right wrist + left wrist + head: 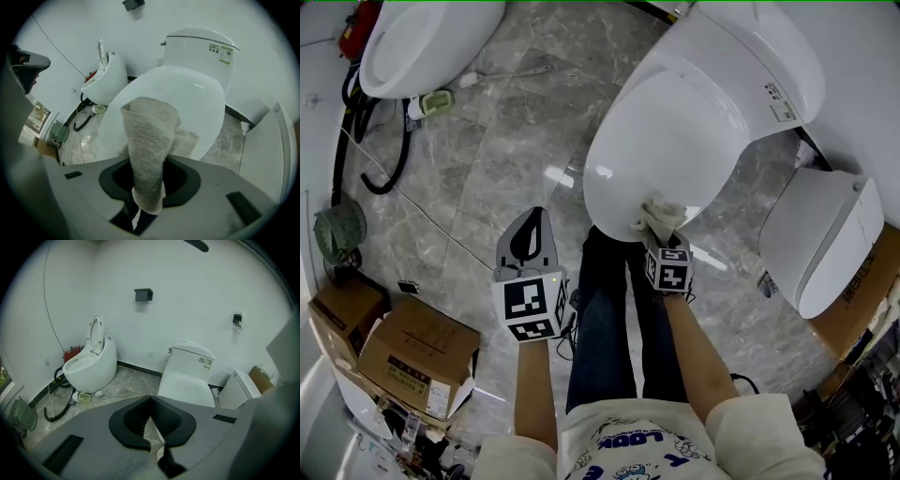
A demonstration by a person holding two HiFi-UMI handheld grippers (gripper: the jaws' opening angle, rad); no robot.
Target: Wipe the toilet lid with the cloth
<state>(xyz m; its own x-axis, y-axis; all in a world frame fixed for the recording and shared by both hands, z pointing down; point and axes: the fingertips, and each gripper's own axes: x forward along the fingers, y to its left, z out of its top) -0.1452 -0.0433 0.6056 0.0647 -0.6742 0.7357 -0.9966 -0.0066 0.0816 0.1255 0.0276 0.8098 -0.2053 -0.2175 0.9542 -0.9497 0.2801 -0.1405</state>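
On the toilet lid [675,141], cloth [150,136] clamped by right gripper [663,232]; left gripper [535,219] closed, empty, near boxes [417,356].

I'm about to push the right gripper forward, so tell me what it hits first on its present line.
The right gripper, shut on the cloth, points at the closed toilet lid. Going straight on, the cloth would press onto that lid first; it seems to touch its front edge already.
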